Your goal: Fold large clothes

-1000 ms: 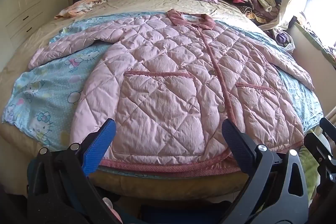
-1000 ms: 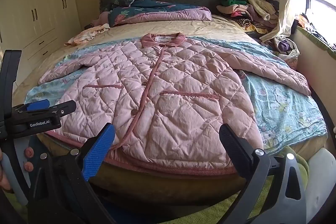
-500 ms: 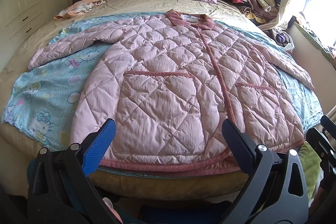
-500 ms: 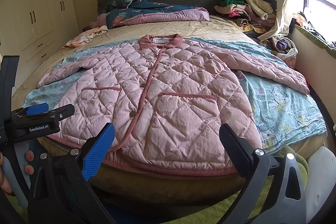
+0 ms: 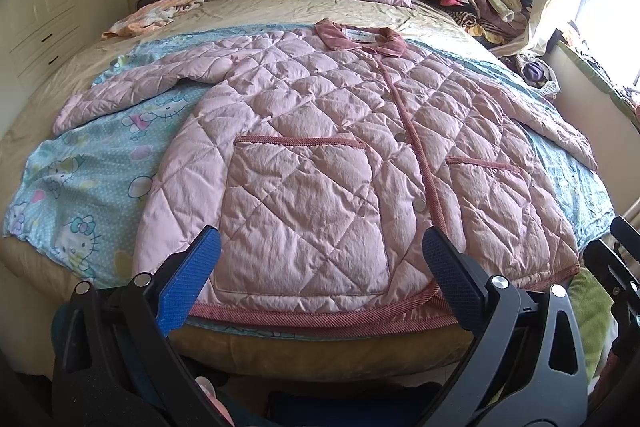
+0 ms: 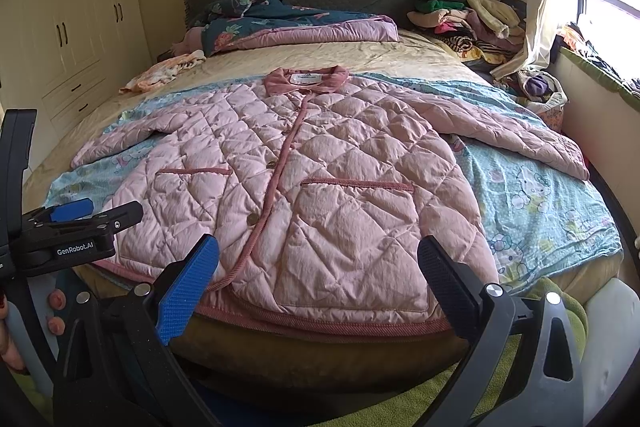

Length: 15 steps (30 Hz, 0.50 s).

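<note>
Pink quilted jacket point(image 5: 320, 147) spread flat at bed's point(image 5: 320, 347) foot edge | soft, bulky, light; grasp sleeve cuffs | left gripper point(image 5: 320, 283), right gripper point(image 6: 316, 275) both spread wide, empty

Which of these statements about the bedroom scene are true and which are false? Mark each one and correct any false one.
1. The pink quilted coat lies spread flat on the bed, buttoned, collar towards the headboard. True.
2. The left gripper is clamped on the coat's hem. False: it is open and holds nothing.
3. Both sleeves are folded across the chest. False: both lie spread outwards.
4. The right gripper is open. True.
5. A heap of clothes sits near the window. True.
</note>
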Tool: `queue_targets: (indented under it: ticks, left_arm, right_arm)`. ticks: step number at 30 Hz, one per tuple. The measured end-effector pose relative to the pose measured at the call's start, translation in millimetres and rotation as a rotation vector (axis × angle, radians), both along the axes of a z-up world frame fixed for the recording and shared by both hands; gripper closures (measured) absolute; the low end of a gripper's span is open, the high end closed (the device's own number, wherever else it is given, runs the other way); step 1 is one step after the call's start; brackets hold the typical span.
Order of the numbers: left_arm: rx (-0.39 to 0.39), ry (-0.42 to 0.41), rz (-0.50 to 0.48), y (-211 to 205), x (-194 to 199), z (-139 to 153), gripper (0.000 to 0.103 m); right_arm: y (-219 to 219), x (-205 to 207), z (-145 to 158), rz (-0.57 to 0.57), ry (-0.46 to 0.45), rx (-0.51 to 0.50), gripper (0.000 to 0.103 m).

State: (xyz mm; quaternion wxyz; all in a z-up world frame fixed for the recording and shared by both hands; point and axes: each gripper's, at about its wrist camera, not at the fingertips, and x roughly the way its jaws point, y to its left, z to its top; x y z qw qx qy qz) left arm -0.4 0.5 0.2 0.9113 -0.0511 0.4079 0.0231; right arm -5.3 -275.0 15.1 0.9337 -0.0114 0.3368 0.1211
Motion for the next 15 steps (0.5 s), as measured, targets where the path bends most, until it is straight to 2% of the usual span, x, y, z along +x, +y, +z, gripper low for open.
queue_targets:
  ticks: [15]
  left_arm:
    - [0.002, -0.003, 0.0, 0.1, 0.0, 0.0, 0.008]
  right_arm:
    - [-0.8, 1.5, 1.0, -0.003, 0.004, 0.006, 0.004]
